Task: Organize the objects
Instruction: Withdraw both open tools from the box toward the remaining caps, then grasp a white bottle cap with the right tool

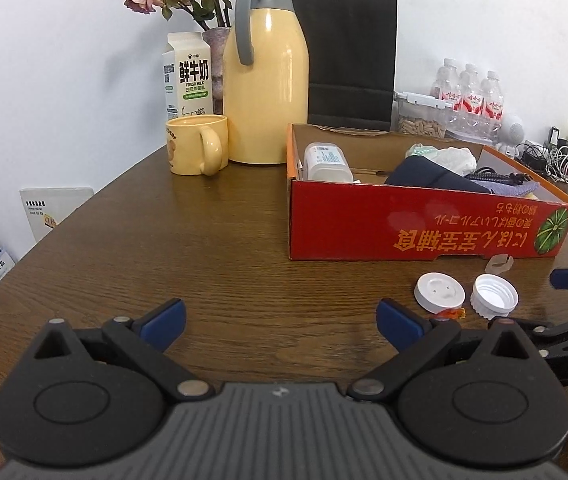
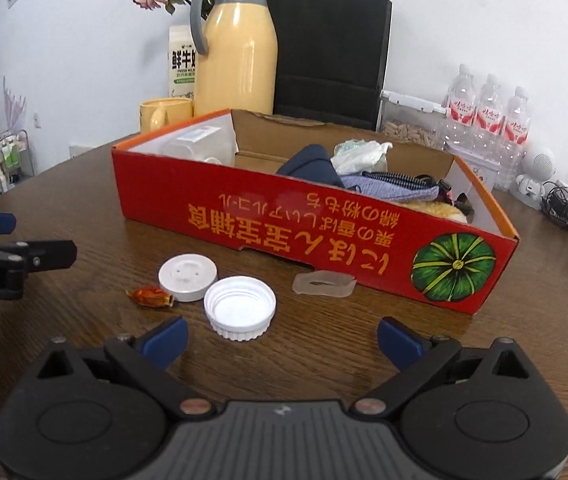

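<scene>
Ribbed cap (image 2: 239, 308), lower centre, awaits pickup; right gripper (image 2: 281, 338) and left gripper (image 1: 281, 320) both spread, empty; next: straddle cap, pinch, lift into red box (image 2: 267, 236).

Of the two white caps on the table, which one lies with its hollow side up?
The ribbed screw cap, nearest the right tool, shows its hollow inside. The flat cap beside it lies closed side up, with small holes on top.

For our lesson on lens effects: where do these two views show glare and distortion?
Left wrist view: bright glare streaks on the flask; the table edge bows and the corners darken, typical of a fisheye lens. Right wrist view: the same flask shines, the box front curves, and detail softens towards the rim.
</scene>
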The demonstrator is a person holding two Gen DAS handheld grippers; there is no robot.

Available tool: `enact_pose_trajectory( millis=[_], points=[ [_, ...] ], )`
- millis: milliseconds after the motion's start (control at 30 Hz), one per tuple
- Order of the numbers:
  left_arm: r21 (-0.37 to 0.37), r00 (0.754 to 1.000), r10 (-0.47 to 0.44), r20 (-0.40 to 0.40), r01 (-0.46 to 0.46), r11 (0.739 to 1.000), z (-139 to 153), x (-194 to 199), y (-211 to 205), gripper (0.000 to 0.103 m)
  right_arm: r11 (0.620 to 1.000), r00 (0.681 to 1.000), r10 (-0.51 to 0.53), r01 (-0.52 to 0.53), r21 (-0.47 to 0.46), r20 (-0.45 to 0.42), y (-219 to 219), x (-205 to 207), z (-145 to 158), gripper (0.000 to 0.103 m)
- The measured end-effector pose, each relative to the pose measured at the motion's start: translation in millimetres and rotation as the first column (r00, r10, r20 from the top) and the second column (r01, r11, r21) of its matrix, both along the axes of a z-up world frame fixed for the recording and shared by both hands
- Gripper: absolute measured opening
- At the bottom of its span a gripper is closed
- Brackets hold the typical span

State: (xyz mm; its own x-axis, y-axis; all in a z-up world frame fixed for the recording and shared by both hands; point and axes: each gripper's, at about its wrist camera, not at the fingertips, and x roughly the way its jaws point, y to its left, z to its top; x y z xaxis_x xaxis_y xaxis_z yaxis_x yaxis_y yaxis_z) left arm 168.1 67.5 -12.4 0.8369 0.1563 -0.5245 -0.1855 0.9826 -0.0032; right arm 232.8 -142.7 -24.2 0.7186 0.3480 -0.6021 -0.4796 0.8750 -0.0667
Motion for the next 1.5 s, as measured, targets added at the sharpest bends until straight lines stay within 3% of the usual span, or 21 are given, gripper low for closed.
enact_pose_trajectory(
  millis=[367, 633, 900, 1233, 1500],
  points=[
    [0.000, 1.000, 0.009, -0.003, -0.009, 1.000, 0.0, 0.9, -0.6, 0.103, 0.998, 0.997, -0.034, 0.038, 0.055, -0.069, 6.9, 14.9, -3.8, 0.090],
    [0.000, 1.000, 0.015, -0.009, -0.015, 1.000, -1.2, 2.1, -0.5, 0.103, 0.997, 0.999, 0.003, 0.001, 0.082, -0.042, 15.9, 12.6, 0.4, 0.039],
    [-0.008, 1.000, 0.025, -0.017, -0.025, 1.000, -2.1, 4.3, 0.7, 0.103, 0.995, 0.999, 0.015, -0.011, 0.103, -0.038, 14.1, 9.8, 2.5, 0.039],
    [-0.013, 0.998, 0.050, -0.047, -0.050, 0.999, -4.8, 9.0, 2.4, 0.103, 0.992, 0.996, -0.003, -0.008, 0.126, 0.084, -1.8, -5.1, 12.8, 0.039],
    [-0.010, 0.995, 0.012, -0.101, -0.013, 1.000, -8.7, 15.8, -13.8, 0.103, 0.985, 0.989, -0.066, 0.043, 0.169, 0.130, -29.7, -4.6, 21.8, 0.039]
  ],
)
